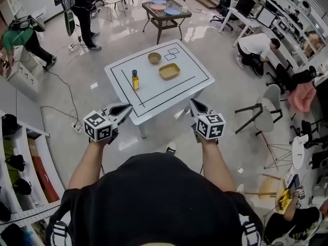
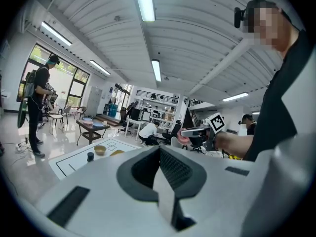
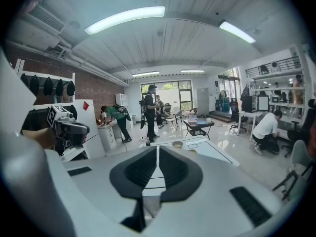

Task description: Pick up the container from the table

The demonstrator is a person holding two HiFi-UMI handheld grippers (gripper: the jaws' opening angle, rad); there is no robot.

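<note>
Noted left gripper (image 1: pixel 123 108) and right gripper (image 1: pixel 195 105) short of tabletop (image 1: pixel 154 100), fingers (image 3: pixel 140 171) pressed together, empty. Judged pre-approach; container (image 1: pixel 169 71) untouched, frame centre.

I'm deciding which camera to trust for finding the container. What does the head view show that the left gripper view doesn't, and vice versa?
Only the head view: the whole white table with its drawn lines, and the left gripper from outside, held short of the table. Only the left gripper view: that gripper's jaws together with nothing between, and the ceiling lights. Both: the yellow container, bowl and bottle on the table, plus the right gripper.
</note>
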